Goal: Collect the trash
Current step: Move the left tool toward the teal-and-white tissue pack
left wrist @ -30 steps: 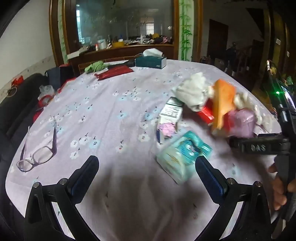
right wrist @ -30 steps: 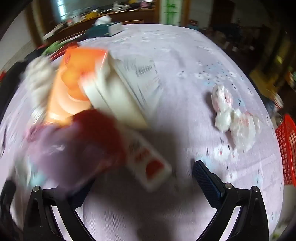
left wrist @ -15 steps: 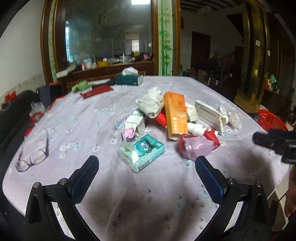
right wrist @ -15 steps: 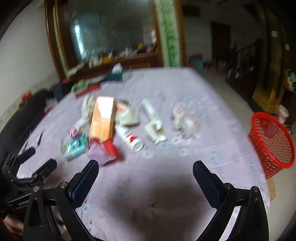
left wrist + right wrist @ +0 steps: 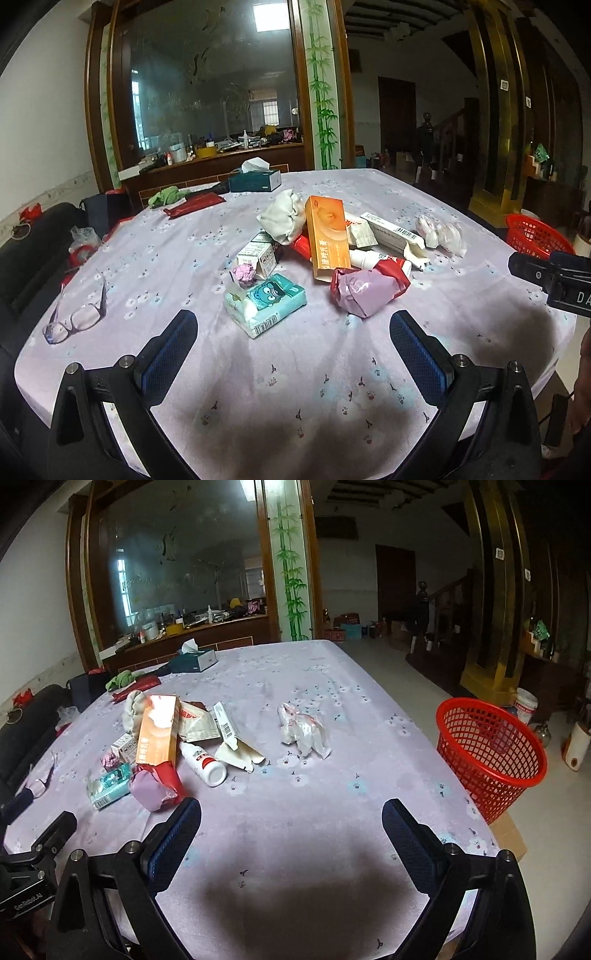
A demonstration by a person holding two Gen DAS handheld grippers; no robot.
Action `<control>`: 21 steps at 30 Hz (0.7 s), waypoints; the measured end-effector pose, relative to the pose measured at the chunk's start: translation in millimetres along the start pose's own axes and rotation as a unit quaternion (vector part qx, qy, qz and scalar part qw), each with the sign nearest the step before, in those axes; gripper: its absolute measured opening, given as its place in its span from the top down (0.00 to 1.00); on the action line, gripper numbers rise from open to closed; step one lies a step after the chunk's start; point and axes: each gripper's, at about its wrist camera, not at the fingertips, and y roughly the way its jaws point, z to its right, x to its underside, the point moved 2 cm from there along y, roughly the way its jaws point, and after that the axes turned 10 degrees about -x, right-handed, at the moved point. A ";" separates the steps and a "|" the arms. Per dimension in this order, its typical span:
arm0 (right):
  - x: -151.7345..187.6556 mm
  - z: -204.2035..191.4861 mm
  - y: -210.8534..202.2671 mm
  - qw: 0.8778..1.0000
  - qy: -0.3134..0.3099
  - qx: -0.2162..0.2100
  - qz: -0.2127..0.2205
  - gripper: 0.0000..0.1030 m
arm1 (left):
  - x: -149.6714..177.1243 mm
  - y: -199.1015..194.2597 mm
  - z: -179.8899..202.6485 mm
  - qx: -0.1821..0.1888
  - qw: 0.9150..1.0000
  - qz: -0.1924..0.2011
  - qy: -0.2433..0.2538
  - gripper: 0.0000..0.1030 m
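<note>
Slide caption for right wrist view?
Open right tool above table's near edge; trash pile left, red basket right.

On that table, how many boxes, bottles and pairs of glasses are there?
Boxes: 4, namely orange box, long white box, small white carton, tissue box
Bottles: 1, the white bottle
Pairs of glasses: 1
Total: 6

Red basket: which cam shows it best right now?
Right wrist. The red basket appears whole there, standing on the floor beside the table, its rim and mesh wall unobstructed. The left wrist view catches only part of it at the right edge, behind the table's edge and partly blocked by the right claw's body.
</note>
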 end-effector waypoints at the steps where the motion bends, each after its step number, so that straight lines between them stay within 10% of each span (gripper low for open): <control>1: 0.2 -1.5 0.8 1.000 -0.004 0.002 -0.001 0.03 | 1.1 -1.3 0.5 -0.001 1.000 0.003 0.001 0.00; 21: 7.5 -5.1 8.6 1.000 -0.021 0.010 -0.014 0.03 | 7.0 4.6 4.7 0.009 1.000 -0.007 0.014 0.00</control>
